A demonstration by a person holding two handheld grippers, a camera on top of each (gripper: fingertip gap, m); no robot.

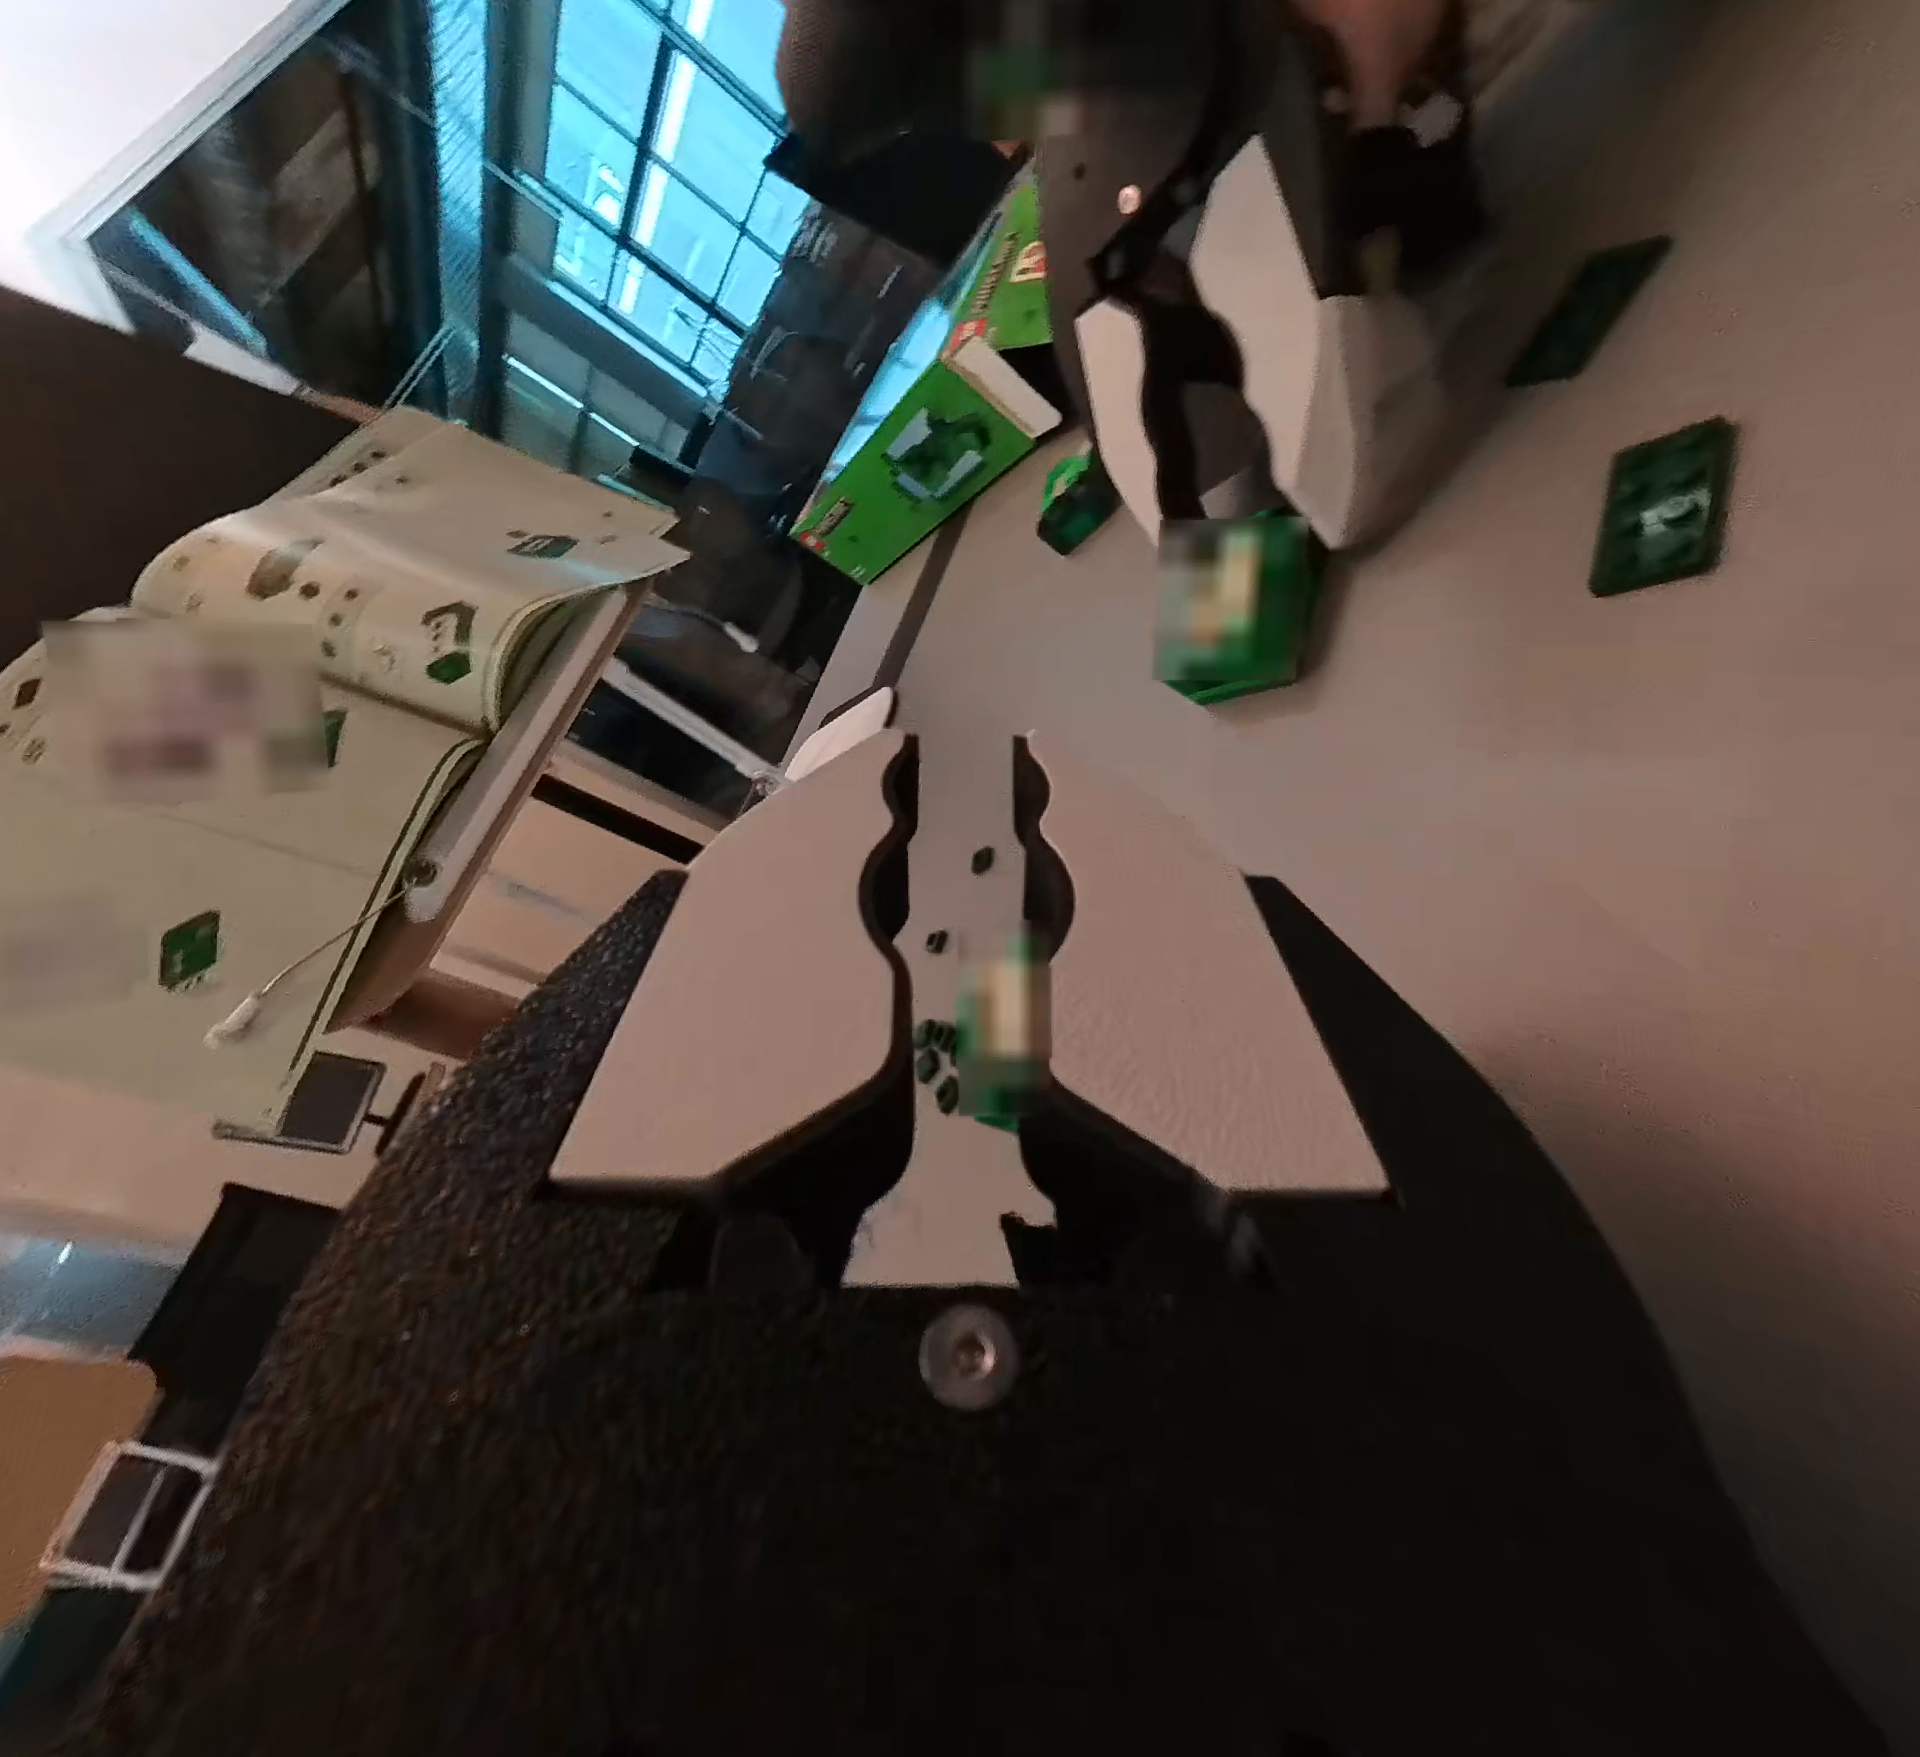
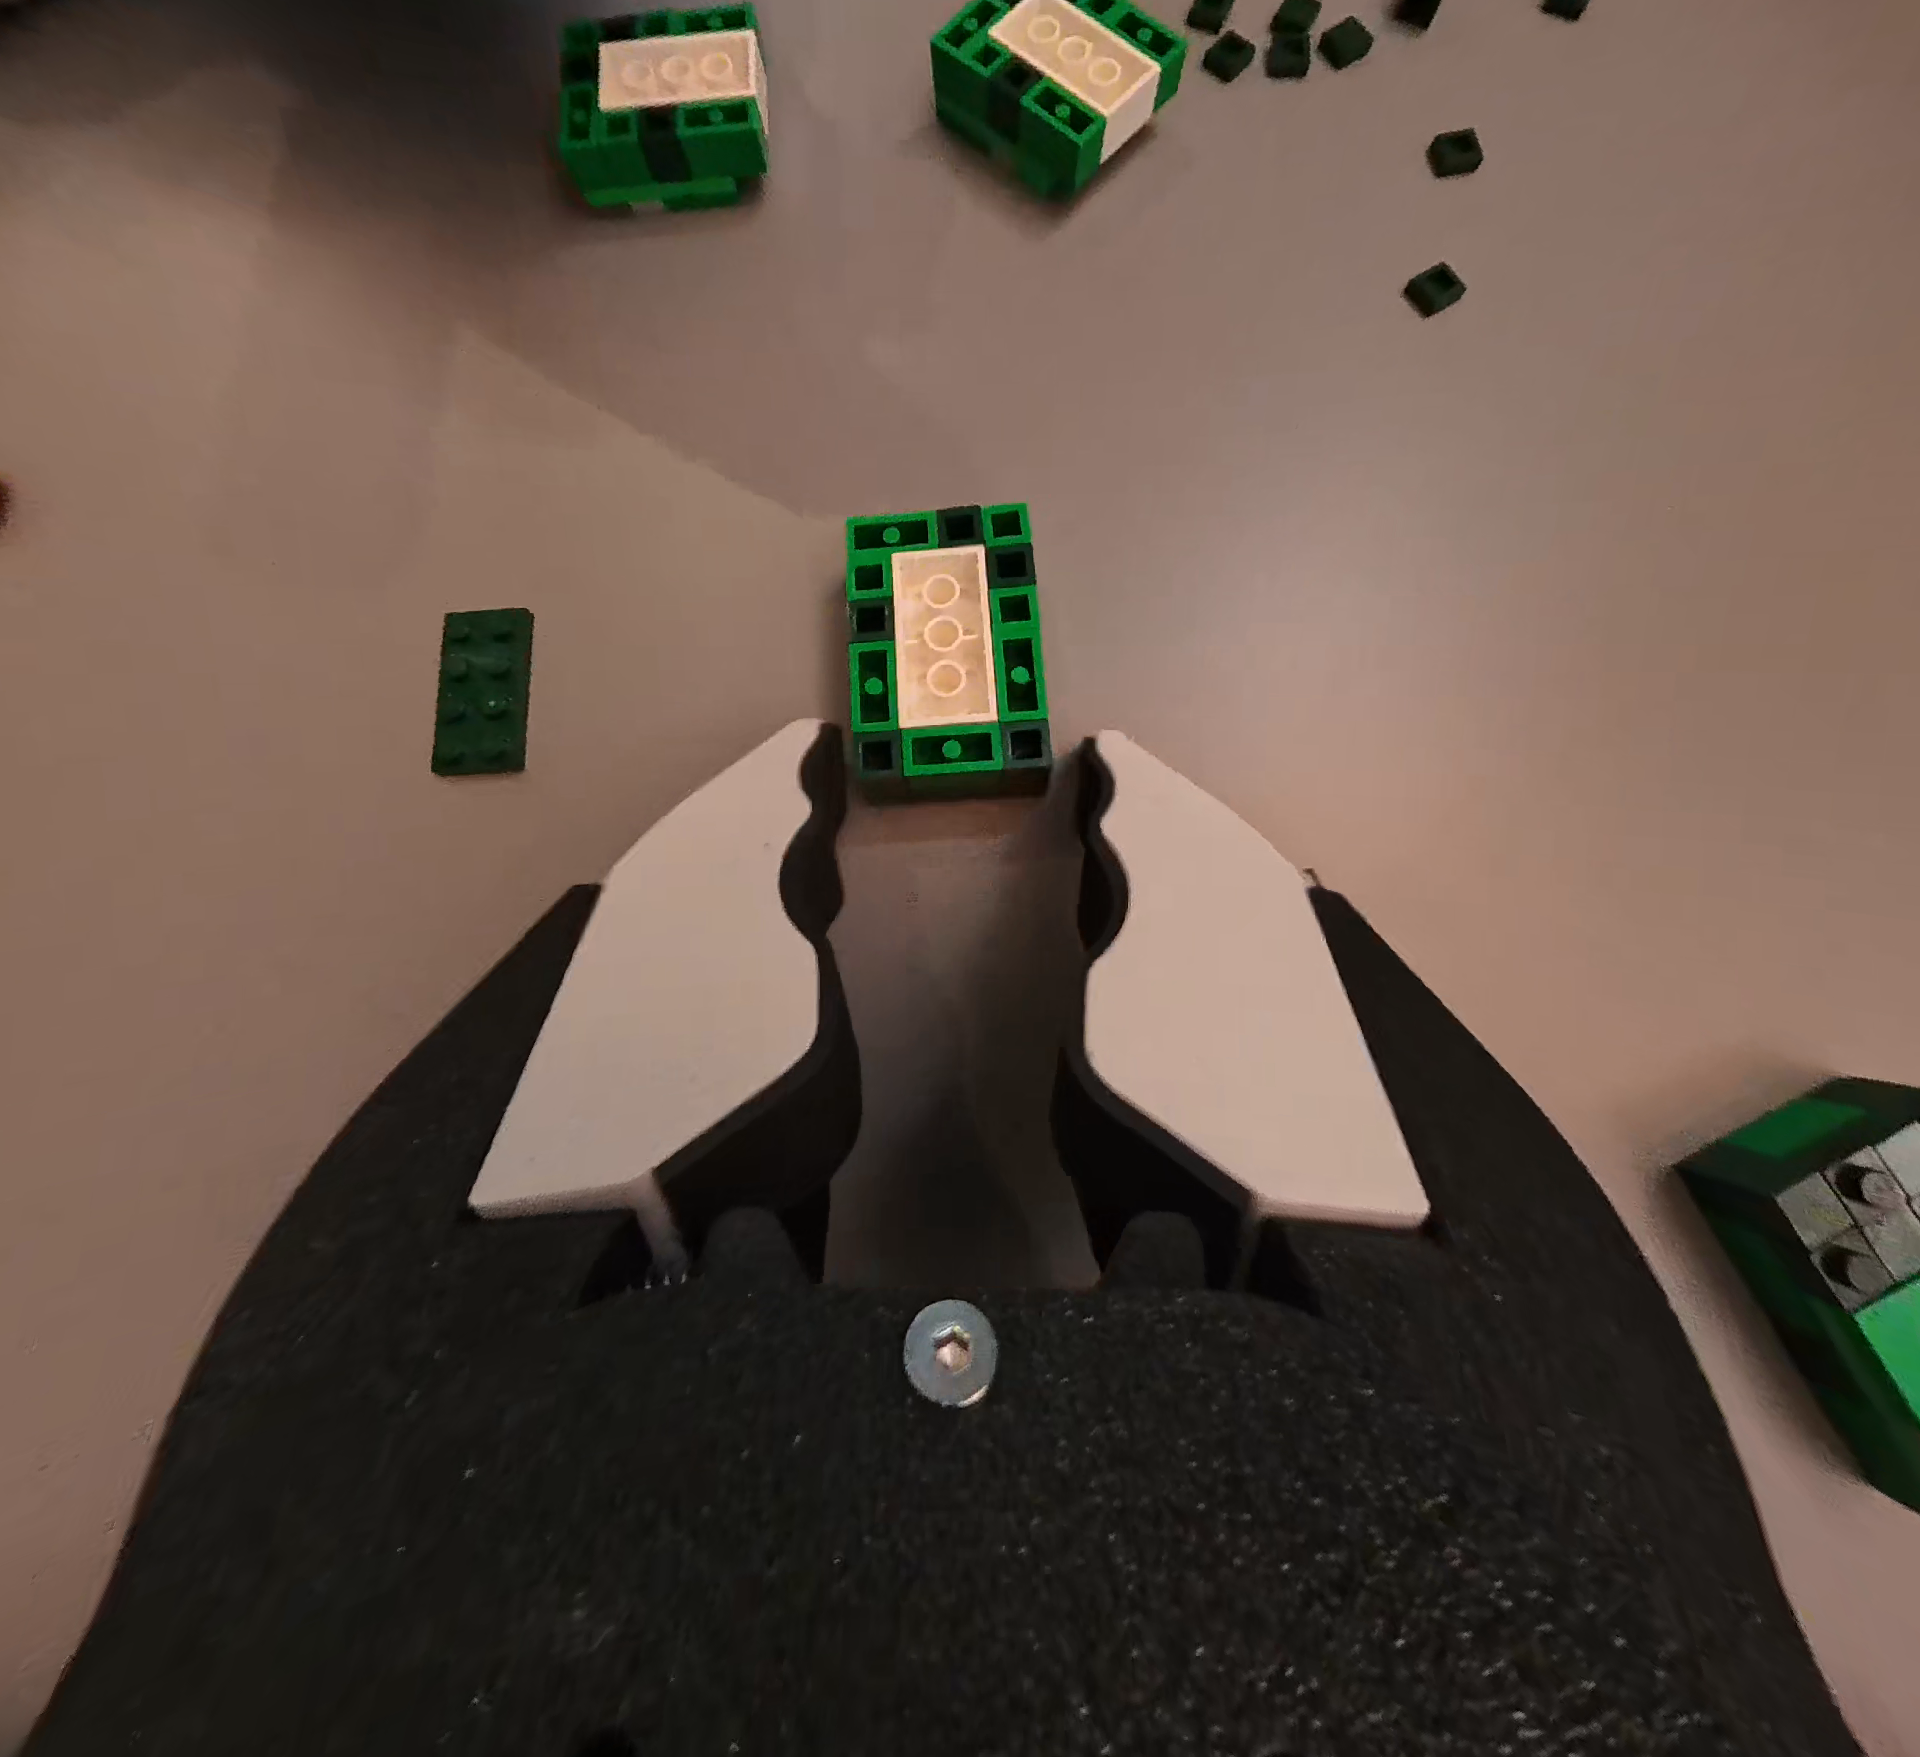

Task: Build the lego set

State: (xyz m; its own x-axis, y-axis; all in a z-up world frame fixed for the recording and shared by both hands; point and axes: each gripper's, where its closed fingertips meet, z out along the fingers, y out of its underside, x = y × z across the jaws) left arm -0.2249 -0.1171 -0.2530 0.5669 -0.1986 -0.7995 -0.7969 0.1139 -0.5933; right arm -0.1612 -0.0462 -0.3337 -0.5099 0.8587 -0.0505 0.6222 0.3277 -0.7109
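A green lego block with a white brick in its middle [image 2: 940,637] lies on the grey table [image 2: 1351,564]. My right gripper [image 2: 956,751] is open, and its fingertips flank the block's near end. The left wrist view shows that gripper [image 1: 1247,528] from the side, just above the same block [image 1: 1242,611]. My left gripper [image 1: 964,751] is tilted sideways above the table and nearly closed on a small green lego piece with dark studs [image 1: 987,1099], held deep between its fingers. A mosaic patch partly hides the piece.
Two similar green-and-white blocks [image 2: 665,102] [image 2: 1055,71] lie farther off, with loose dark green bits [image 2: 1288,40] to their right. A dark green plate [image 2: 483,691] lies to the left and a larger green build [image 2: 1808,1260] at the right edge. The instruction booklet [image 1: 343,668], green box [image 1: 925,450] and dark plates [image 1: 1668,507] are nearby. Tip to tip, the grippers are about 12 cm apart. The dark green plate [image 2: 483,691] is about 7 cm from my right fingertips and 12 cm from my left. It turns up in the left wrist view [image 1: 1650,495] as well.
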